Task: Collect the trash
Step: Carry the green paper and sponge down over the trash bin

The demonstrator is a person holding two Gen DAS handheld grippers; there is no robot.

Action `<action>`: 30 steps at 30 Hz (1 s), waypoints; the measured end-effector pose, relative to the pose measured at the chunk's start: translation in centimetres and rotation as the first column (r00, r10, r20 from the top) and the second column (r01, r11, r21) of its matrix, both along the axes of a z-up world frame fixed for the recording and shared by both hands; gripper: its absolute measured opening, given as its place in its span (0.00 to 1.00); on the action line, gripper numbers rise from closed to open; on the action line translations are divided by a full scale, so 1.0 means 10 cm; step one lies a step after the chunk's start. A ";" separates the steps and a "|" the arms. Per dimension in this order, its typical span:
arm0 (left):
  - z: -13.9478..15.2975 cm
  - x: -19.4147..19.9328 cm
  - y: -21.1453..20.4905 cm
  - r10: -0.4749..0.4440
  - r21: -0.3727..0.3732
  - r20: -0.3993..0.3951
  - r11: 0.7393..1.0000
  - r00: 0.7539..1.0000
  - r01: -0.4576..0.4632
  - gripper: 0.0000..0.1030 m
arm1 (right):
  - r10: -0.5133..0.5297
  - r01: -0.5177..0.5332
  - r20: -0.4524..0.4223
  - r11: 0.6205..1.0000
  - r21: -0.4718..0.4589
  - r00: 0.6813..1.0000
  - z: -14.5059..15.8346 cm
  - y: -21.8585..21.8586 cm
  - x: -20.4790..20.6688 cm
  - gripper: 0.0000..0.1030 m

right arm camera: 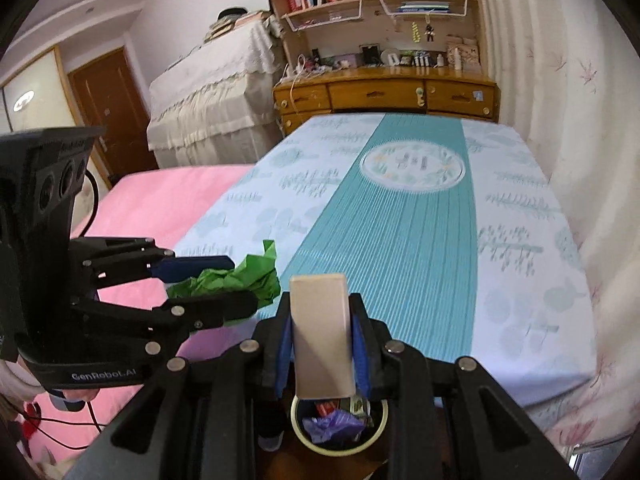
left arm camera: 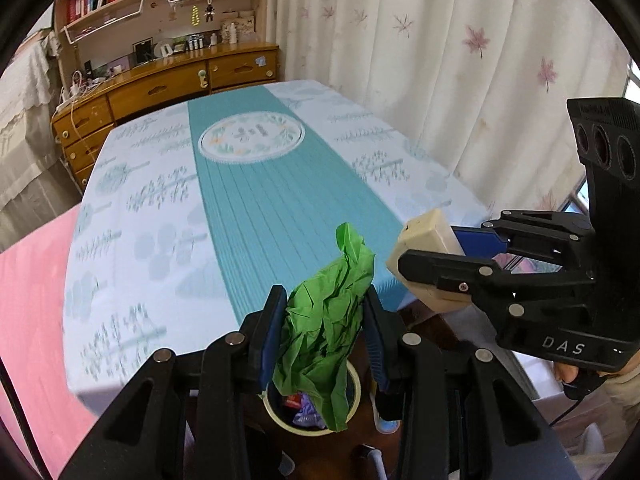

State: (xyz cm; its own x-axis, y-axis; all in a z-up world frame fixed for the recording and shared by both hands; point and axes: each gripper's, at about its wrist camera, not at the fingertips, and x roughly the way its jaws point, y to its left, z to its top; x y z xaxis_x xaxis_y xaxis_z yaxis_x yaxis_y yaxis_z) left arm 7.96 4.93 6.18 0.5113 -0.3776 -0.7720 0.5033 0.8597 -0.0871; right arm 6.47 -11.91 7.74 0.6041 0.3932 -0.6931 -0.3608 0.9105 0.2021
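My left gripper (left arm camera: 324,316) is shut on a crumpled green paper (left arm camera: 326,332), which hangs above a round bin (left arm camera: 354,412) on the floor. My right gripper (right arm camera: 322,328) is shut on a small beige box (right arm camera: 322,340) and holds it above the same bin (right arm camera: 340,442), which has purple and red trash inside. In the left wrist view the right gripper (left arm camera: 440,256) with the beige box (left arm camera: 426,240) is at the right. In the right wrist view the left gripper (right arm camera: 224,284) with the green paper (right arm camera: 236,276) is at the left.
A table with a teal and white patterned cloth (left arm camera: 240,208) stretches ahead of both grippers; its near edge is just beyond the bin. A pink bed (right arm camera: 168,196) lies to the left, a wooden dresser (right arm camera: 384,92) stands at the back, and curtains (left arm camera: 440,60) hang on the right.
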 end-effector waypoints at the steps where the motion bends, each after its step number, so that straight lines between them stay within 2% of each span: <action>1: -0.06 -0.04 0.01 0.005 0.003 0.001 1.000 1.000 -0.005 0.34 | 0.002 -0.002 -0.012 1.000 0.001 1.000 -0.09 0.02 -0.05 0.25; 4: -0.40 -0.19 0.07 0.031 0.018 -0.019 0.999 0.999 -0.031 0.34 | -0.006 0.006 -0.046 1.000 0.007 0.999 -0.36 0.06 -0.15 0.25; 6: -0.70 -0.26 0.11 0.052 0.015 -0.060 0.999 0.997 -0.051 0.34 | -0.013 0.014 -0.070 1.000 0.010 0.997 -0.60 0.09 -0.22 0.25; 12: -1.51 -0.29 0.20 0.134 0.015 -0.144 0.991 0.980 -0.134 0.34 | -0.043 0.041 -0.131 0.999 -0.018 0.990 -1.34 0.17 -0.31 0.25; 17: -2.07 -0.27 0.25 0.191 0.046 -0.151 0.981 0.970 -0.186 0.35 | -0.095 0.093 -0.223 0.995 -0.022 0.970 -2.03 0.14 -0.27 0.25; 20: -2.34 -0.28 0.26 0.204 0.068 -0.123 0.978 0.971 -0.197 0.35 | -0.144 0.144 -0.269 0.989 -0.022 0.952 -2.40 0.06 -0.22 0.25; 25: -2.70 -0.27 0.19 0.206 0.102 -0.116 0.976 0.972 -0.195 0.35 | -0.196 0.213 -0.323 0.977 0.015 0.926 -2.80 -0.09 -0.13 0.25; 30: -3.02 -0.07 0.10 0.208 0.121 -0.169 0.975 0.964 -0.189 0.35 | -0.220 0.253 -0.381 0.967 0.038 0.898 -3.11 -0.15 -0.06 0.25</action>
